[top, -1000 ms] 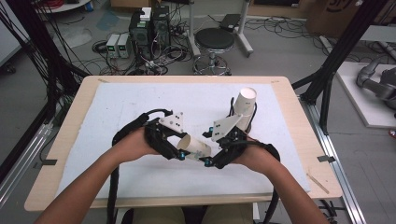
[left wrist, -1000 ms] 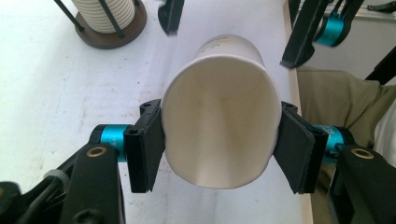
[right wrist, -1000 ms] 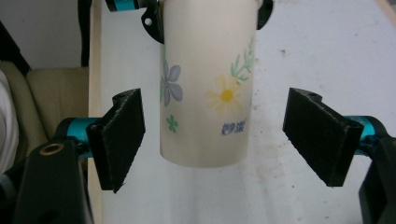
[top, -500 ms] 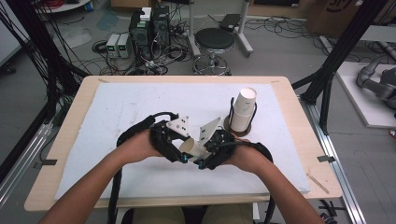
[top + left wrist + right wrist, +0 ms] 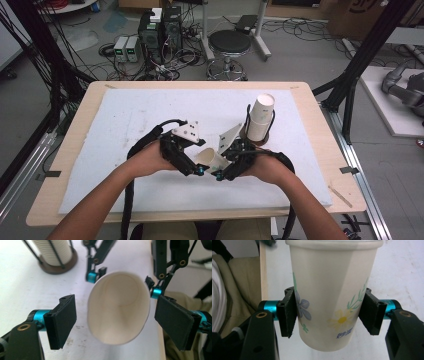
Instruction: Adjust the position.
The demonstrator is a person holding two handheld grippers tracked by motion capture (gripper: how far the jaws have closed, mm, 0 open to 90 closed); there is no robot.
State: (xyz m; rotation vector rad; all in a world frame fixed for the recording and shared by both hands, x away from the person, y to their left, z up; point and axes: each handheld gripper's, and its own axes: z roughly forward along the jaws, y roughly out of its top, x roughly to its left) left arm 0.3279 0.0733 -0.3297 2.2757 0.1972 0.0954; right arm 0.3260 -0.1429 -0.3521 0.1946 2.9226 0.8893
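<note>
The right gripper (image 5: 329, 315) has its jaws clenched on the lower wall of a flowered paper cup (image 5: 329, 297), held sideways just above the desk (image 5: 125, 115), while the left gripper (image 5: 117, 322) has just opened its jaws, which flank the rim without touching. Light, thin and easily crushed, the cup is best pinched gently low on the wall. The left gripper view shows the rim squeezed oval; the high view adds the cup stack (image 5: 261, 117) behind.

L gripper (image 5: 199, 171) let go of cup (image 5: 212, 159) (R gripper (image 5: 218, 176) clamped).

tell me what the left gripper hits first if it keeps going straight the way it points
Probably the paper cup: its open mouth sits right between the left gripper's open jaws, with the right gripper clamped on its body.
</note>
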